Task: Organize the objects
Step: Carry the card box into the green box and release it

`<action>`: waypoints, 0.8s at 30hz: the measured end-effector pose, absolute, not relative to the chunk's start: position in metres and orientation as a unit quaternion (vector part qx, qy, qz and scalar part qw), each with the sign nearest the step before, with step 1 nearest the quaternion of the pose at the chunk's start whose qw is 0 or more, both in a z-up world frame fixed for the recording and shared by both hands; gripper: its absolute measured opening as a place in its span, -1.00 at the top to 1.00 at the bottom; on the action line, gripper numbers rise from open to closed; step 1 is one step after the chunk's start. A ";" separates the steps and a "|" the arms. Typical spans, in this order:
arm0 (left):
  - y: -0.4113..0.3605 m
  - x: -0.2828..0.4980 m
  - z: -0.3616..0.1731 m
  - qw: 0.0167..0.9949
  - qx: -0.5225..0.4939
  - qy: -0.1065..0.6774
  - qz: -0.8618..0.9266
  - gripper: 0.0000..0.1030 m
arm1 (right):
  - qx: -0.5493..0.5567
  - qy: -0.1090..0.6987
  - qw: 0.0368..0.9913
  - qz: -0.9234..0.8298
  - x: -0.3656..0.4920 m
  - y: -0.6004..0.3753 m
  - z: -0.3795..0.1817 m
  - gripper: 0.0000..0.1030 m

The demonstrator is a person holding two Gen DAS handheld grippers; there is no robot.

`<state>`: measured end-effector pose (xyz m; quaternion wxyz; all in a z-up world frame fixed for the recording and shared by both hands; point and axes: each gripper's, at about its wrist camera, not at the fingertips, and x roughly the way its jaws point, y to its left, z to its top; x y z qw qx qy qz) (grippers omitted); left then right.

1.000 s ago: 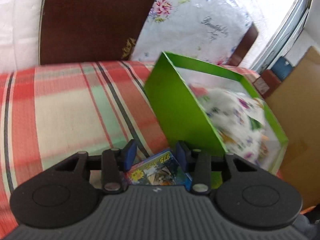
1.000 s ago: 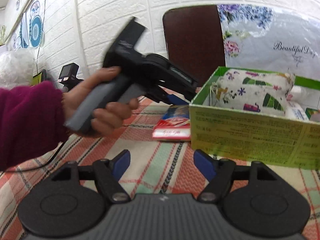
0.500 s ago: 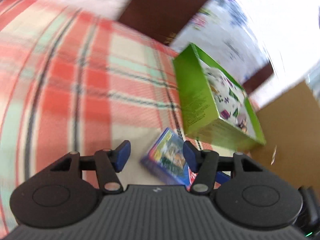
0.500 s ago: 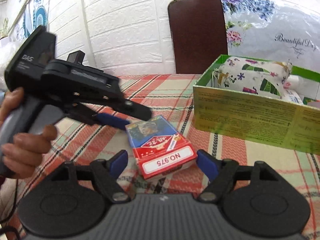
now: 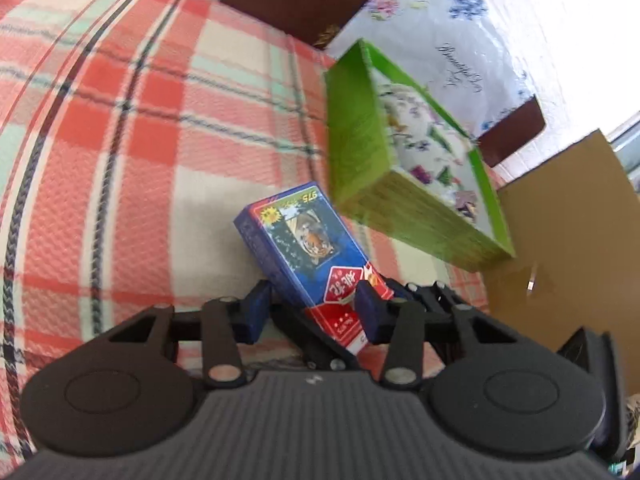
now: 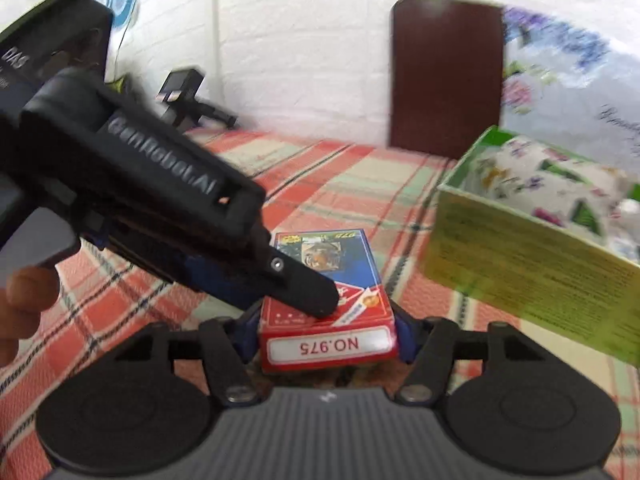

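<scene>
Here, the right tool (image 6: 326, 332) has just been closing, and its two blue pads now press the long sides of the one card box (image 6: 352, 264), low in the centre of the right wrist view. That box is a flat glossy carton, blue on top with a tiger picture, red at the near end, with a white label reading NO.975. It lies on the worktop's plaid cloth (image 6: 340, 184), a coarse weave in red, cream and pale green.

The left tool (image 5: 312, 312) comes in from the left of that frame, held by a hand (image 6: 20, 300). Its jaws have also just been narrowing. One black finger lies on the box's red end, and I cannot tell whether the pair actually pinches it.

To the right stands one open green cardboard box (image 6: 520, 264) with printed walls, holding a soft white pouch (image 6: 552, 176) with coloured shapes. Behind are one dark brown chair back (image 6: 444, 76) and one floral plastic package (image 5: 440, 40). One plain brown cardboard sheet (image 5: 568, 248) fills the right edge of the left wrist view.
</scene>
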<state>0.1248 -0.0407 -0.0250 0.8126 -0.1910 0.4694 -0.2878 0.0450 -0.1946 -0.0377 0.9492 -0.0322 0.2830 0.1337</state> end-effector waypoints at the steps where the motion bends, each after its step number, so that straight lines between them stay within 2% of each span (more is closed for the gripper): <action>1: -0.046 0.122 -0.015 0.818 -0.179 0.459 -0.297 0.07 | -0.028 0.269 0.955 0.126 0.038 -0.198 -0.034 -0.17; 9: -0.150 0.136 0.057 0.836 -0.083 0.375 -0.393 0.05 | -0.009 0.134 0.991 0.003 0.012 -0.261 0.018 -0.17; 16: -0.253 0.167 0.050 0.822 -0.017 0.369 -0.434 0.03 | 0.044 0.135 0.985 -0.099 0.023 -0.343 0.014 -0.18; 18: -0.273 0.174 0.046 0.832 0.010 0.361 -0.420 -0.05 | 0.044 0.140 0.981 -0.123 0.033 -0.358 0.007 -0.20; 20: -0.283 0.176 0.043 0.852 0.039 0.355 -0.384 -0.09 | 0.049 0.162 0.975 -0.143 0.050 -0.371 -0.003 -0.47; 23: -0.270 0.173 0.046 0.854 0.025 0.359 -0.376 -0.09 | 0.072 0.174 0.970 -0.152 0.057 -0.381 -0.011 -0.55; 24: -0.259 0.167 0.049 0.858 0.022 0.353 -0.373 -0.10 | 0.077 0.166 0.972 -0.151 0.053 -0.380 -0.011 -0.72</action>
